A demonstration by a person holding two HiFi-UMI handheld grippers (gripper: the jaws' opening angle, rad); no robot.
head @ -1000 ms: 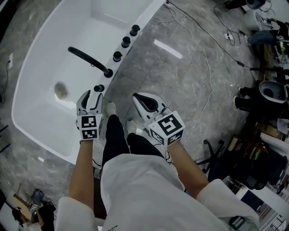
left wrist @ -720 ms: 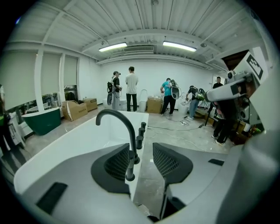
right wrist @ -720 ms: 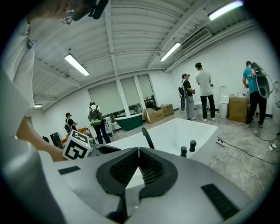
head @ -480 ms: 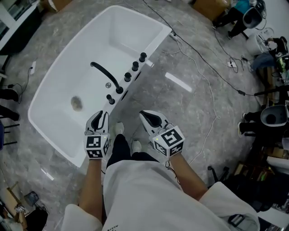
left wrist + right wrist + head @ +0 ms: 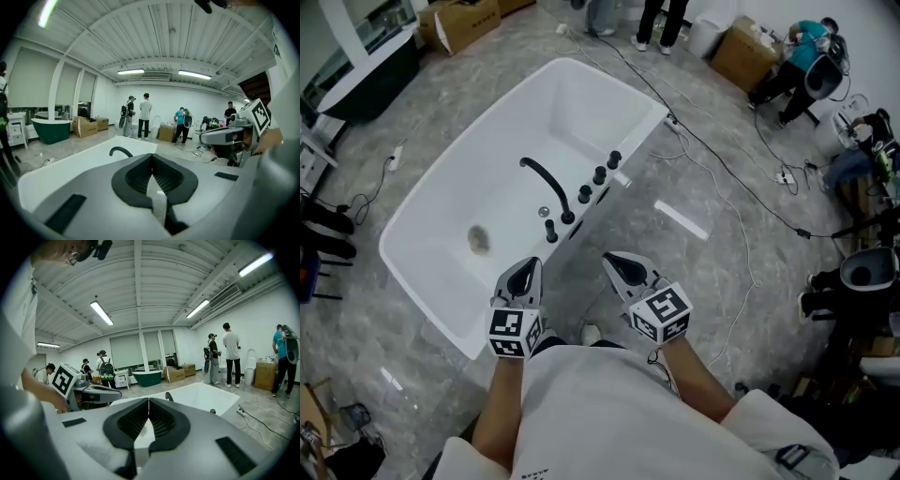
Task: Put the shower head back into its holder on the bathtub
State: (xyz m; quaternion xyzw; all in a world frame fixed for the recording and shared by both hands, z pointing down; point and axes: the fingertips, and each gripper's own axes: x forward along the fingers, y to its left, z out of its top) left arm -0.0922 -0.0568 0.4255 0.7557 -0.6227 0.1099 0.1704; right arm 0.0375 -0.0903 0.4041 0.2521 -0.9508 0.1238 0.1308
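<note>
The white bathtub (image 5: 431, 211) lies below and ahead of me in the head view. On its near rim runs a row of black fittings: round knobs (image 5: 599, 175), a curved black spout (image 5: 546, 180), and at the near end a short black shower head (image 5: 550, 230) that stands upright in its holder. My left gripper (image 5: 528, 265) hangs above the tub's near corner, shut and empty. Beside it, over the floor, my right gripper (image 5: 617, 260) is also shut and empty. In both gripper views the pads meet with nothing between them, left gripper (image 5: 151, 157) and right gripper (image 5: 148, 401).
Cables (image 5: 722, 178) trail over the grey marble floor right of the tub. Cardboard boxes (image 5: 464, 23) and people's legs (image 5: 661, 23) are at the far end, and equipment (image 5: 862, 272) crowds the right side. People (image 5: 145, 115) stand far off, and a green tub (image 5: 50, 129) sits left.
Both grippers have risen away from the tub's rim and the fittings. The left gripper's jaws, open a second ago beside the shower head, have shut on nothing. The head view now takes in the whole tub.
</note>
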